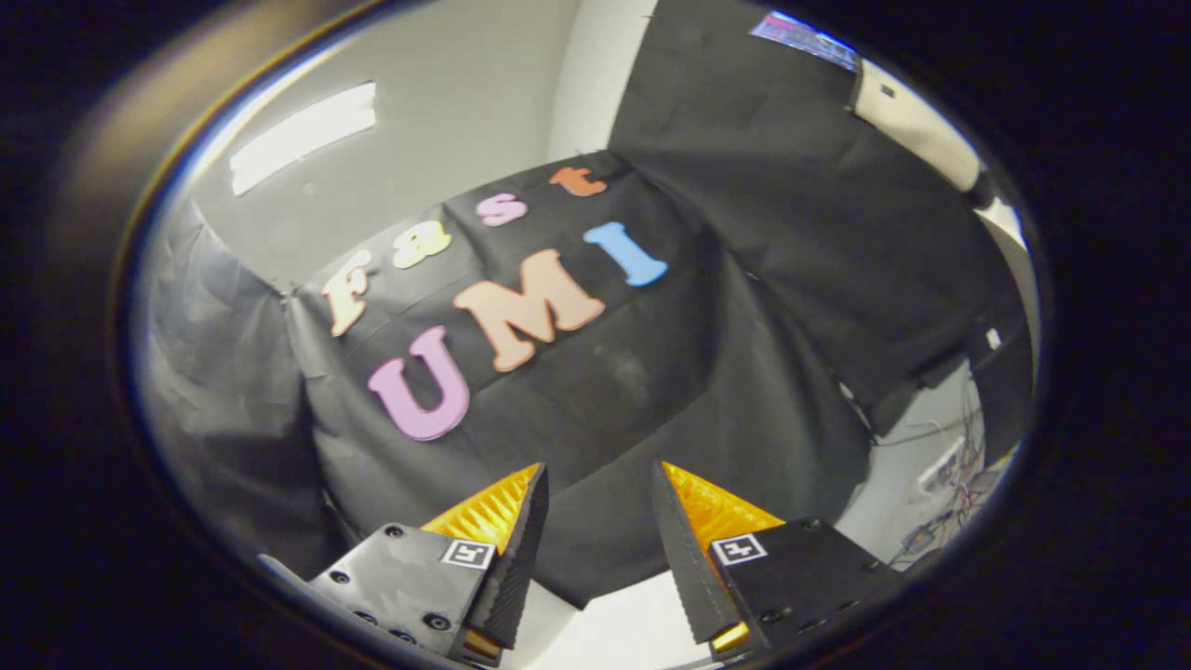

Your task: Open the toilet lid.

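Two fingers of the gripper (600, 475) stand spread apart with nothing between them, tilted upward toward the booth's black cloth wall (595, 391). Beyond and between the fingers hangs the cloth; a pale surface (623, 633) shows just beneath them. A ceiling light (302, 135) glows above. Where the toilet lid sits cannot be told.

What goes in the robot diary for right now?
gripper: open, jaws apart, holding nothing | aim: tilted up at black cloth wall | ceiling light above
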A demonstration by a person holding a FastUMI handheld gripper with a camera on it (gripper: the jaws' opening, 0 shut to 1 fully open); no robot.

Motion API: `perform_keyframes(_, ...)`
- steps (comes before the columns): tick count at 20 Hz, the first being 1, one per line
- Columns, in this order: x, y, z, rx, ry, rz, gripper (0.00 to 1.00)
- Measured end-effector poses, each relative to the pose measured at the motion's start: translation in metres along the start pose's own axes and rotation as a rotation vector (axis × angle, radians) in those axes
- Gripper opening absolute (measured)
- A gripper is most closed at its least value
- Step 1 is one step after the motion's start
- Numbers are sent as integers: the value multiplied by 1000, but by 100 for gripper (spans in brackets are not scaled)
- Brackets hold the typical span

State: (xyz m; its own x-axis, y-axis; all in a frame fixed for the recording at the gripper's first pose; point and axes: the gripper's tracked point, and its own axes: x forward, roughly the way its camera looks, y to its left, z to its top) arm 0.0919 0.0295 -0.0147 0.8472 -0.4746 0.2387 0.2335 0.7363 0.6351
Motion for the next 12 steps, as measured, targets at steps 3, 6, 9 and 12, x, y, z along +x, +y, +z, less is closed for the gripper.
perform_keyframes(3, -18, -45, -14, 31, 4, -192, 61)
perform_keyframes(6, -30, -54, -38, 116, 22, -218, 60)
perform_keyframes(9, -41, -75, -70, 110, 81, -288, 69)
perform_keyframes(12, -50, -77, -91, 80, 140, -308, 78)
